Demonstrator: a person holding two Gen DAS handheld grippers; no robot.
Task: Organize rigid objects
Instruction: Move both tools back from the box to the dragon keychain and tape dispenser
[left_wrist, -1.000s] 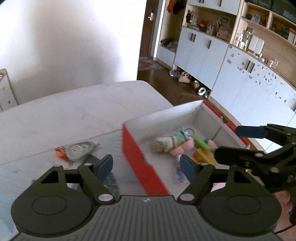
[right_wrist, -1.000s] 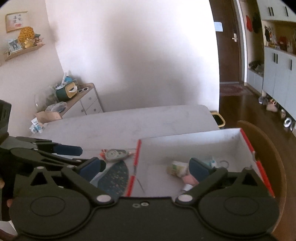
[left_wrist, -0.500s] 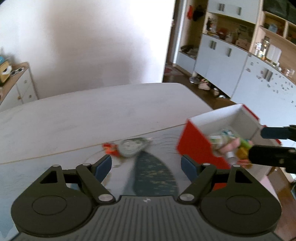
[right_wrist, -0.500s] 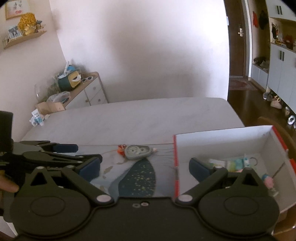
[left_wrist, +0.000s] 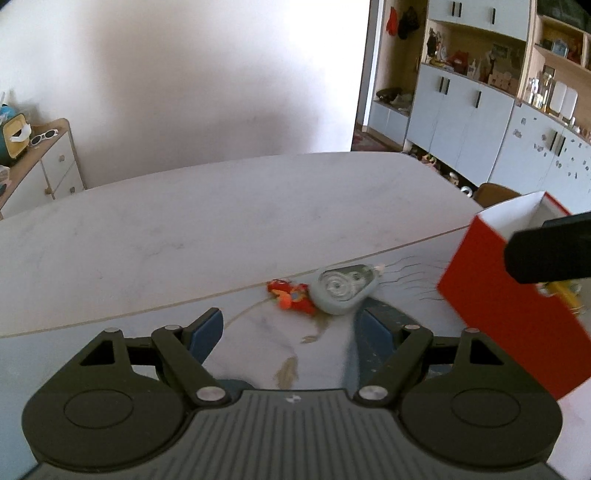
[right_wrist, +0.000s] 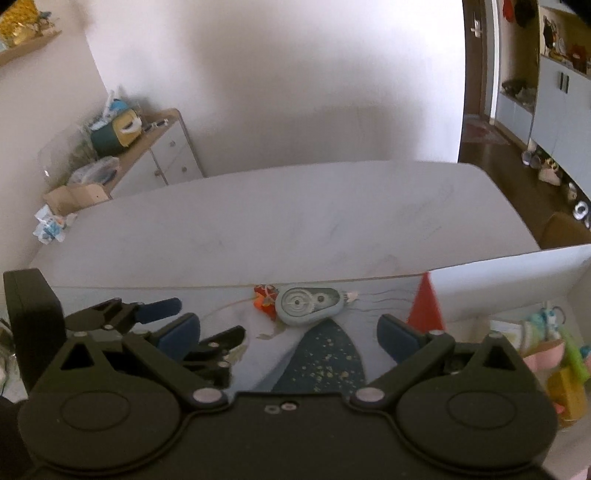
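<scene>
Nearest, the left gripper (left_wrist: 288, 330) and the right gripper (right_wrist: 288, 338) both stand wide open, holding nothing. Beyond them, a grey correction-tape dispenser (left_wrist: 344, 289) and a small red toy (left_wrist: 291, 295) touching it lie loose mid-tabletop, seemingly not yet sorted. The red box (left_wrist: 506, 314) at the tabletop's right edge already holds several toys (right_wrist: 554, 350).

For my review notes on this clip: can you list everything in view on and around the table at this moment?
correction tape dispenser: one, pale blue-grey, on the table mat, mid-table.
small toy: one, red-orange, touching the dispenser's left side.
box: one, red outside, white inside, right of the dispenser.
items in the box: several, pink, green, yellow; blurred.
table: one, pale marble.
side cabinet: one, white with wooden top, against the wall.
left gripper: open, empty.
right gripper: open, empty.
</scene>
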